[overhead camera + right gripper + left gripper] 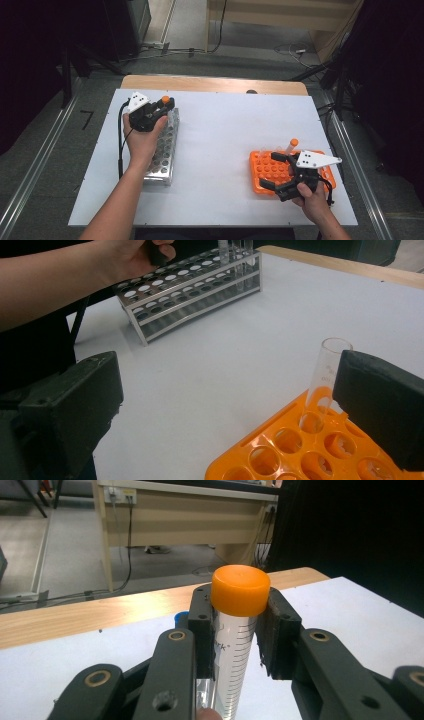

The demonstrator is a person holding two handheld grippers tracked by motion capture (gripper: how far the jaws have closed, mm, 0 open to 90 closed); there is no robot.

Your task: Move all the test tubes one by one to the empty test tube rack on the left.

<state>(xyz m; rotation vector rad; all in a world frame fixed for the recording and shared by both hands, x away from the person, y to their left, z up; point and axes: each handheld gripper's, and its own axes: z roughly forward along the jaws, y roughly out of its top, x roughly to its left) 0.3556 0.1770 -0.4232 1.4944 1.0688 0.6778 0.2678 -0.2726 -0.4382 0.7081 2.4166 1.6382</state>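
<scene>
Left gripper (235, 630) clamps an orange-capped tube (235, 645) above the metal rack (165, 150); right gripper (274, 170) gapes wide, empty, over the orange rack (260, 172).

The tube (235, 650) bears graduation marks, its lettering unreadable.

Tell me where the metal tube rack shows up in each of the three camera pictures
High view: the metal rack lies at left on the white table, partly under the left hand.
Left gripper view: I cannot make it out; the left gripper is shut on a capped tube.
Right gripper view: top centre, behind the orange rack.
Shared landmark: the table's wooden far edge.
</scene>
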